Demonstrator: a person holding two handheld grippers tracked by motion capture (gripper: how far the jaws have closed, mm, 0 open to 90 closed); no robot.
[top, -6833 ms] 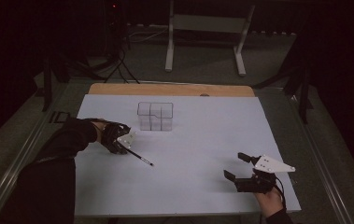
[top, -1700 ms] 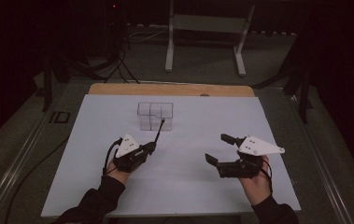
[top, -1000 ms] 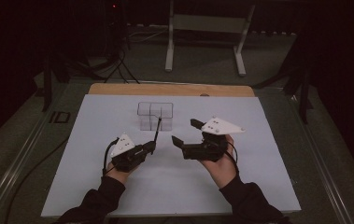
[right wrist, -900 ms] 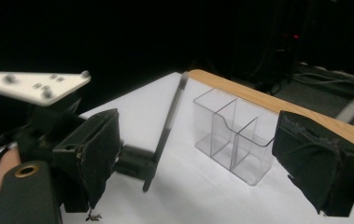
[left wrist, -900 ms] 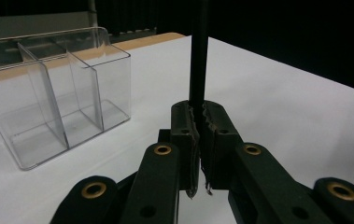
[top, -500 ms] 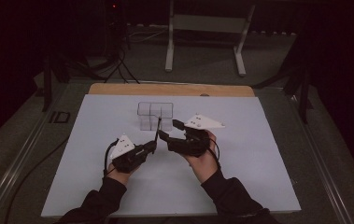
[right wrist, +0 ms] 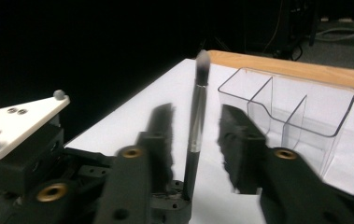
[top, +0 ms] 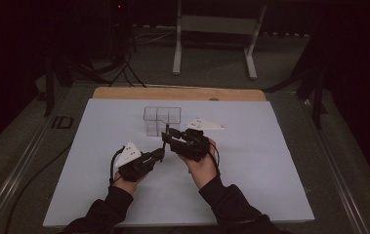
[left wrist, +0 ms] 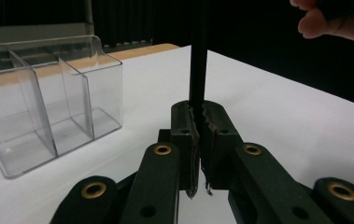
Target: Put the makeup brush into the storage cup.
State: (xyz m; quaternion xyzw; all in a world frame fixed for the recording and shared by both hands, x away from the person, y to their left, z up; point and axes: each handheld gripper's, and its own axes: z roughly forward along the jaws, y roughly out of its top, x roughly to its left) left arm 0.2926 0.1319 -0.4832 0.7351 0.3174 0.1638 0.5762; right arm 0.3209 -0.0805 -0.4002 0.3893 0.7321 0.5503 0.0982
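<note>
The left claw (top: 159, 154) is clamping a slim black brush (left wrist: 198, 60) by its lower handle and holding it upright, bristle tip (right wrist: 203, 59) up, over the white bench (top: 270, 161). In the left gripper view the toothed jaws are pressing on the handle from both sides. The right claw (top: 167, 138) is sitting around the upper part of the brush with its jaws apart: in the right gripper view the handle is standing in the gap between them, touching neither as far as can be told. The clear organiser (top: 161, 121), with its three open compartments, is standing just beyond both claws and is holding nothing.

Judging from this, the pick-up is done and a hand-over from left to right is partly under way. Still to come are the right claw's grip, the left claw's release, and probably the drop of the brush into one compartment of the organiser.
</note>
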